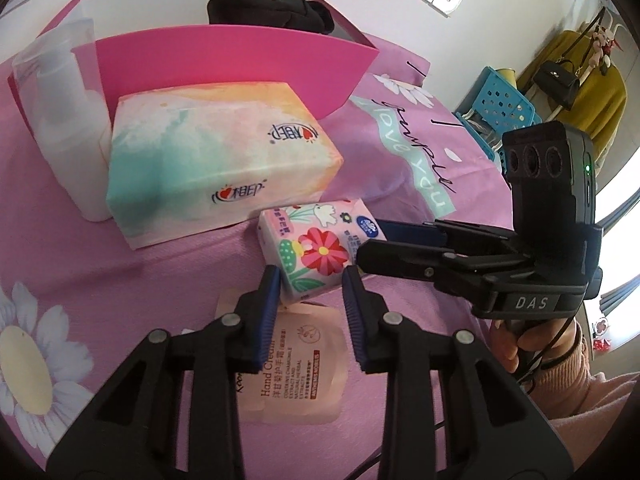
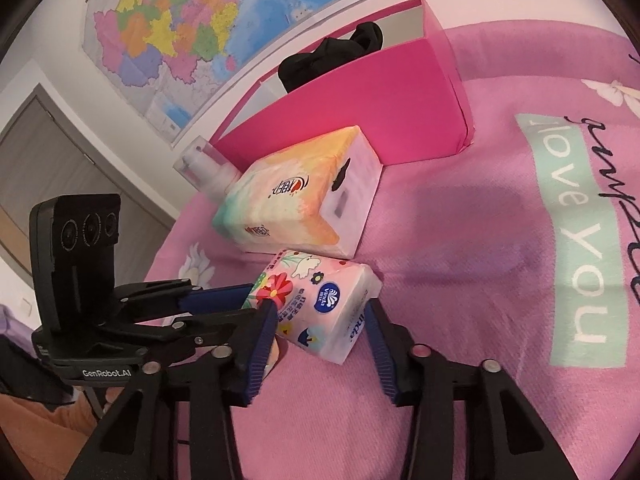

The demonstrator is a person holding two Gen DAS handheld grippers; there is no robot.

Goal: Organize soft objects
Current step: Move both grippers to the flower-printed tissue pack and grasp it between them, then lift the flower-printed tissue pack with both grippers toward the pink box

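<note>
My right claw [image 2: 320,334] and left claw [image 1: 310,304] both gape around the small tissue pack [image 2: 320,304]; I'd close one squarely, gently.

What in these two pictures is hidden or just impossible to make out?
- Left wrist view: the hand cream sachet is partly covered by the left gripper fingers.
- Both views: the pink box wall hides most of the black cloth inside.
- Right wrist view: the spray bottle base sits behind the large tissue pack.
</note>
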